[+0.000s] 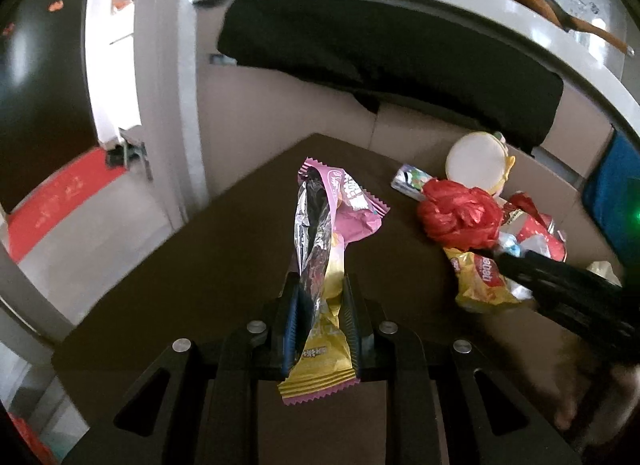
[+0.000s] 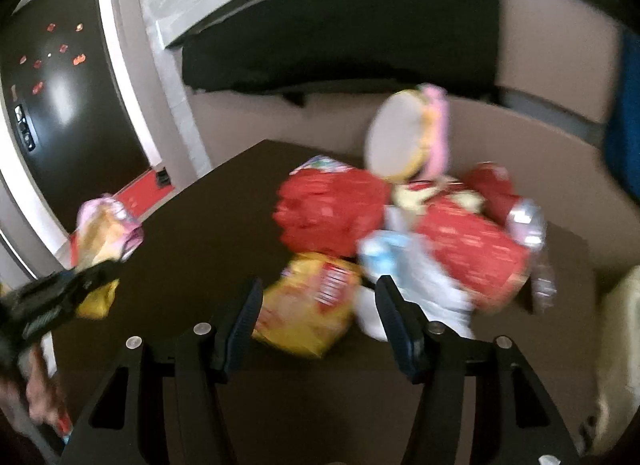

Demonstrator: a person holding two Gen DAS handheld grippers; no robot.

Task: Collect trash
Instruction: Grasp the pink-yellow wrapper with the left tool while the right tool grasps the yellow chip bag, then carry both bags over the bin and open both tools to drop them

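Silver wrapper lining sharp from left gripper only

right gripper jaws apart over yellow packet; blurred, contact unclear.

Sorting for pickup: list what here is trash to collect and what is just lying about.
Trash: pink-and-gold wrapper in left gripper; yellow snack bag; red plastic bag; red packet; round tub.
Lying about: black cloth; wooden spoon.

Black hand-held gripper, blue pads, silver screws
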